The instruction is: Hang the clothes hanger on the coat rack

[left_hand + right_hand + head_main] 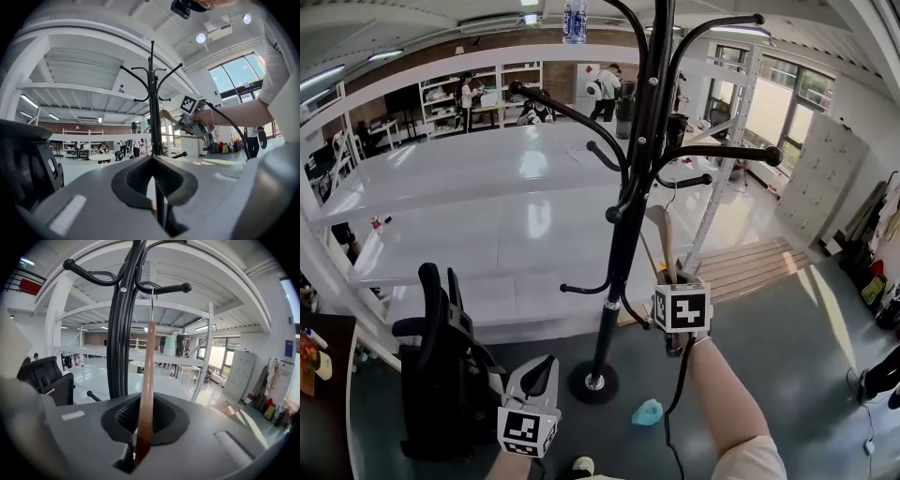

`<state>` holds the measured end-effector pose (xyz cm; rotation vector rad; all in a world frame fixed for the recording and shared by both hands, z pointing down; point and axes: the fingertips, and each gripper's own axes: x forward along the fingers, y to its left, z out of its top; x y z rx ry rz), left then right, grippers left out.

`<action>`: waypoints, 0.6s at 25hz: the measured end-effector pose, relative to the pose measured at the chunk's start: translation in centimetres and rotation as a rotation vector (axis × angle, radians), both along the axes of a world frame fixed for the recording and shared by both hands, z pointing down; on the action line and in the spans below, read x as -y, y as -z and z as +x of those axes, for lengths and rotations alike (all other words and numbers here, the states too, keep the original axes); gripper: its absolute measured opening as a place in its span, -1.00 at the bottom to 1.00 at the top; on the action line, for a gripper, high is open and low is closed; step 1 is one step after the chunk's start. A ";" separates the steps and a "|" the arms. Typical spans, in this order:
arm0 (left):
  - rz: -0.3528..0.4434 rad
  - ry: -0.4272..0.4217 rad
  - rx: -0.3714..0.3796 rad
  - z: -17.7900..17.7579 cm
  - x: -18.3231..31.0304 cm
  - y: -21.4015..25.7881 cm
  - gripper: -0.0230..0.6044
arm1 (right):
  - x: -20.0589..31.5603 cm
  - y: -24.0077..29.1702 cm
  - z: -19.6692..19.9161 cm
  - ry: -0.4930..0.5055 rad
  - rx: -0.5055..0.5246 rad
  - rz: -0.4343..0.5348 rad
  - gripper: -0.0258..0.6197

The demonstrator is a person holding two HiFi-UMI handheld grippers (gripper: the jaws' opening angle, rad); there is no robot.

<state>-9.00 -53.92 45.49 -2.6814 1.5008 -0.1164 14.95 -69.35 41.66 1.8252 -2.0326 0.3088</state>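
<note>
Risk: right gripper (143,427) clamped on hanger (147,362), hook (152,296) barely at a coat rack (628,216) peg (164,288), may slip off if released early; left gripper (539,367) closed, empty.

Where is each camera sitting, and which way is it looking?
Head view: on the person's head, looking steeply down at the coat rack; it shows the left tongs, the right tongs and the right forearm.
Left gripper view: on the left tongs, looking across the room at the coat rack; it shows its own shut jaws.
Right gripper view: on the right tongs, looking along the hanger that its jaws pinch.
Shared: all three see the coat rack; the head and left gripper views both show the right tongs.
</note>
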 end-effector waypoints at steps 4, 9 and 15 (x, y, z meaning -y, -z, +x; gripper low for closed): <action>-0.005 -0.003 -0.004 0.2 -0.2 0.1 -0.93 | -0.2 0.0 -0.3 0.024 0.053 0.028 -0.77; -0.022 -0.038 0.025 1.4 -0.9 -0.4 -0.93 | -2.0 3.2 -1.3 0.095 0.110 0.192 -0.06; 0.022 -0.051 0.025 2.8 -2.2 1.2 -0.93 | -6.7 7.4 -0.6 0.097 0.024 0.408 0.00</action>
